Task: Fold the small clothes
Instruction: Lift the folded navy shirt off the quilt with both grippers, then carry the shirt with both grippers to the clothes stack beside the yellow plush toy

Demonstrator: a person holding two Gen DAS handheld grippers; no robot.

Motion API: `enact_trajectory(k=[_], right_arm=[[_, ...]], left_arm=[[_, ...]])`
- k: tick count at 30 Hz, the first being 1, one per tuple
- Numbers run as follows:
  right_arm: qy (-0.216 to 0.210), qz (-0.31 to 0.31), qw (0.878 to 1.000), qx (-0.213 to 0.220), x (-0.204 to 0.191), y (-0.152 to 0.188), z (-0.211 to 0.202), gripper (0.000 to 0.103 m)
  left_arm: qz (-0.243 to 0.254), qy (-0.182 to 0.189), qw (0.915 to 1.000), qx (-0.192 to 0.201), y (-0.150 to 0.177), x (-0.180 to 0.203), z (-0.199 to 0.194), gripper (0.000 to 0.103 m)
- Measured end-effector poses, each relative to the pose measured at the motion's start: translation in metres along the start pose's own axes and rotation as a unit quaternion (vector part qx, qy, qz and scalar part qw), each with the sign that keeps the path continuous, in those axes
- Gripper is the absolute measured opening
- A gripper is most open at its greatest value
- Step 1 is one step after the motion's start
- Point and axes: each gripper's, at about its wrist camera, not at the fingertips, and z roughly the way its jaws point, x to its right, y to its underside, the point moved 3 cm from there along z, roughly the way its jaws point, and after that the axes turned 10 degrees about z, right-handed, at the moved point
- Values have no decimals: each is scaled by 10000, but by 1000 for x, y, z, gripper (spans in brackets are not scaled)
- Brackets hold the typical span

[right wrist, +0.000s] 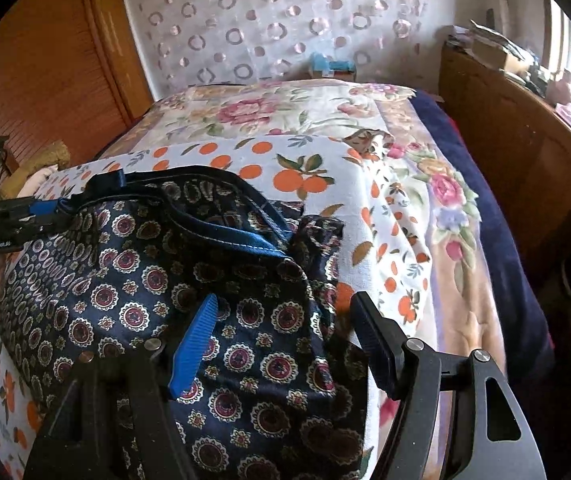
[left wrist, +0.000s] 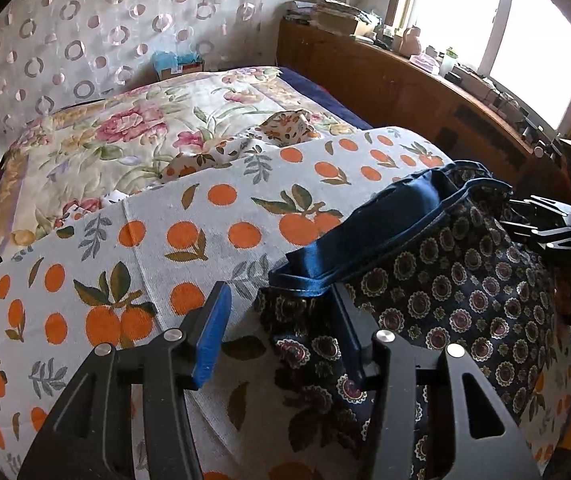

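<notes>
Dark patterned shorts (right wrist: 205,280) lay bunched on the orange-print towel (left wrist: 213,216) at the near end of the bed (right wrist: 497,216). Left gripper (left wrist: 281,320) stood open at the waistband's left corner, right finger (left wrist: 347,336) under cloth. Right gripper (right wrist: 281,332) was open, straddling the shorts' right edge, nothing pinched

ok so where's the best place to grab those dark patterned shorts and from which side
Grip the shorts at the blue waistband, one gripper at each end. It is the firmest, thickest edge and runs across the far side of the garment, raised off the orange-print towel. Come in from the sides, probably with the left gripper at one end and the right gripper at the other.
</notes>
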Motion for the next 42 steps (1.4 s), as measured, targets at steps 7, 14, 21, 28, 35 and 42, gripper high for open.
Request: enact_trajectory(k=[7,14,21,28,35,42], right_arm=[[-169,-54,9998,-53,-1,-6,10,67],[-472,-15,9988,-118,-3,-4,13,28],[-384,24,9992,144,-9,-2,2,12],[-532,-177,9953,791,-34,-14,-29,11],[-661,-877,9877,1115,-89,-40,-35,11],[-1164,-1646,9708,1297,-167,-79,-15,10]], left_arm=[[16,236,9997,58,-1,2,1,37],[-119,523,9984,174,-2,9,-8,8],[-104,509,9965,657,-4,18,-51,7],[-115,330,9921,1206,-2,14,-104,7],[-449,95,9833,1762,19,-15,-164,6],[-846,-673,9696,2196,61,-61,-228,6]])
